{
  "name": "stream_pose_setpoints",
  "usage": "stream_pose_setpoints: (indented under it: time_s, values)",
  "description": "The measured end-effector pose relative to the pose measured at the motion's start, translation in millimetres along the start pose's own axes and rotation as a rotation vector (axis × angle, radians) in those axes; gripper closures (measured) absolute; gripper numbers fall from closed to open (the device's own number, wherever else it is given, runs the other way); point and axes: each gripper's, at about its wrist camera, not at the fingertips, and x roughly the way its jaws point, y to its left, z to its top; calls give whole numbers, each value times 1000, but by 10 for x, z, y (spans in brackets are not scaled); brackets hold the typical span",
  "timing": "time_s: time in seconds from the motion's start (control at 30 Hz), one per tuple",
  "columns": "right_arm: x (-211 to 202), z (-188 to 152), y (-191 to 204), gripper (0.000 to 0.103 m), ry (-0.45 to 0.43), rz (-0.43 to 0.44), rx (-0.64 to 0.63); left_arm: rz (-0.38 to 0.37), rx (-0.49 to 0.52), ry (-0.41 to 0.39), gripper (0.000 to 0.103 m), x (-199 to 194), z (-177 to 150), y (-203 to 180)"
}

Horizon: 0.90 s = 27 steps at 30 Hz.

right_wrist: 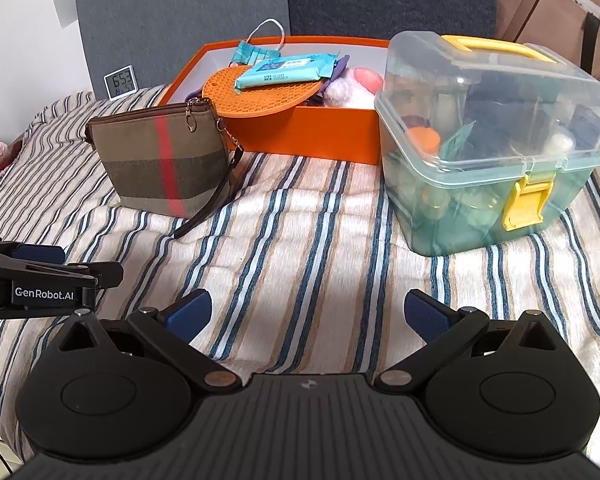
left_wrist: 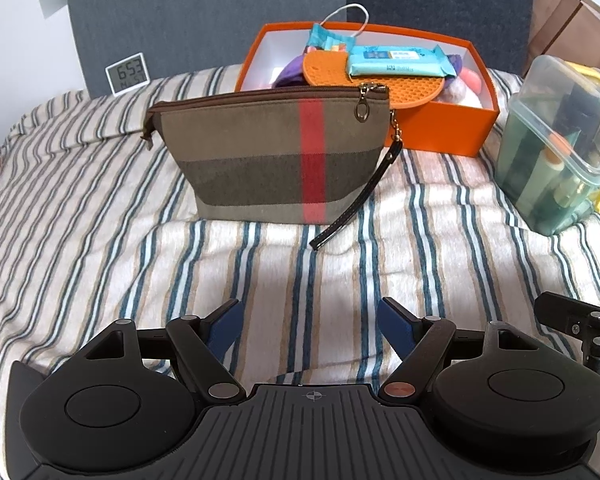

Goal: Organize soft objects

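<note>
Left wrist view: a zipped plaid pouch [left_wrist: 274, 156] stands upright on the striped blanket [left_wrist: 100, 240], straight ahead of the left gripper [left_wrist: 309, 330], whose jaws are spread and empty. Its long axis runs crosswise to the fingers, zipper edge up. Directly behind the pouch sits an orange box [left_wrist: 440, 128] of soft items. The right gripper [right_wrist: 308, 316], also released and empty, faces a clear plastic case [right_wrist: 488, 140] right of the pouch, so the left looks nearer.

A woven cloth pouch [left_wrist: 268, 156] stands on striped fabric bedding [left_wrist: 100, 208], beside a glossy translucent plastic case [right_wrist: 488, 140].
</note>
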Motion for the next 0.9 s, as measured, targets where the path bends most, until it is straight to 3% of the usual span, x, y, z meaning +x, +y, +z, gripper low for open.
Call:
stream_pose_setpoints:
  time_s: [0.9]
  values:
    - [45, -49, 36, 0, 28, 10, 12, -20, 11, 27, 0, 71, -29, 18]
